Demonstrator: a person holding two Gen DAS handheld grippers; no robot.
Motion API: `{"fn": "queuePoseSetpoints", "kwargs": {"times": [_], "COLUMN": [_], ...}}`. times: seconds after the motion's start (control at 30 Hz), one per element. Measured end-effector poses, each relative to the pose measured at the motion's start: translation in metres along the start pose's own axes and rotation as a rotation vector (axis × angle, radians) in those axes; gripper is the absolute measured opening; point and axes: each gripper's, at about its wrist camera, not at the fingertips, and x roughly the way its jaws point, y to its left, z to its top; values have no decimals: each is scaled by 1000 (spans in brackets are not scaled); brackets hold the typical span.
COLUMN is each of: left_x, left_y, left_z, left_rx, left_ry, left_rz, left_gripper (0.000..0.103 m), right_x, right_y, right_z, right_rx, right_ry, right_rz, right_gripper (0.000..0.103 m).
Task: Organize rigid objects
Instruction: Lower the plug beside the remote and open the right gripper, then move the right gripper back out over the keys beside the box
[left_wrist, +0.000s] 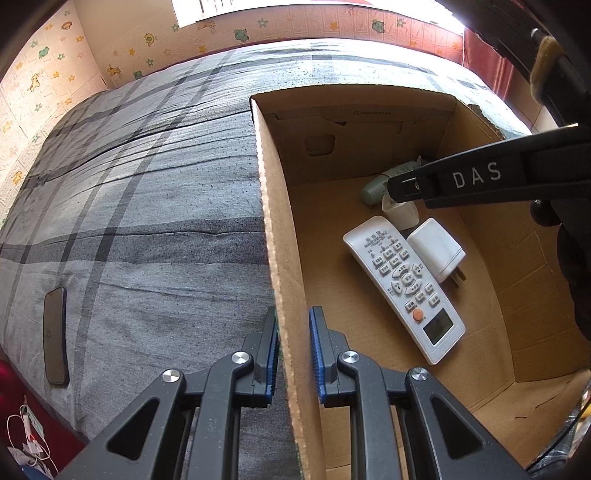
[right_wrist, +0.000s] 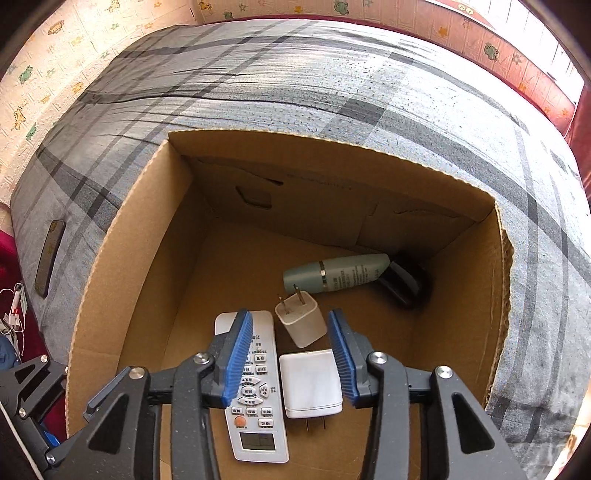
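Note:
An open cardboard box (left_wrist: 275, 229) sits on a grey plaid bed. On its floor lie a white remote (right_wrist: 255, 387), a flat white plug adapter (right_wrist: 312, 384), a small white charger (right_wrist: 301, 325), a teal bottle (right_wrist: 336, 273) and a black object (right_wrist: 404, 286). My right gripper (right_wrist: 290, 315) hangs inside the box, open; the small charger stands between its blue pads (right_wrist: 240, 343) with gaps on both sides. My left gripper (left_wrist: 295, 314) is shut on the box's left wall, one pad on each side of the edge. One right finger (left_wrist: 424, 184) partly hides the bottle (left_wrist: 376, 184) in the left wrist view.
A dark phone (left_wrist: 55, 336) lies on the bed sheet (left_wrist: 147, 206) near its left edge, well outside the box. White cables (left_wrist: 29, 435) sit on the floor below it. A papered wall (left_wrist: 44, 74) borders the bed at the back and left.

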Motion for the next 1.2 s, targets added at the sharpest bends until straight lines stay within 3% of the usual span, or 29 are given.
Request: {"fn": "queuePoseSetpoints", "kwargs": {"times": [0.67, 0.8, 1.2], "left_x": [0, 0, -1], "left_y": [-1, -1, -2], "left_z": [0, 0, 0], "left_rx": [2, 3, 3], "left_ry": [2, 2, 2], "left_rz": [5, 7, 12], "left_gripper": [18, 18, 18], "right_x": [-53, -65, -108], "right_y": [3, -3, -39], "right_z": [-16, -21, -45], "right_rx": [9, 21, 58], "right_ry": [-63, -70, -120], "right_rz": [-35, -36, -104], "right_gripper": [54, 63, 75]}}
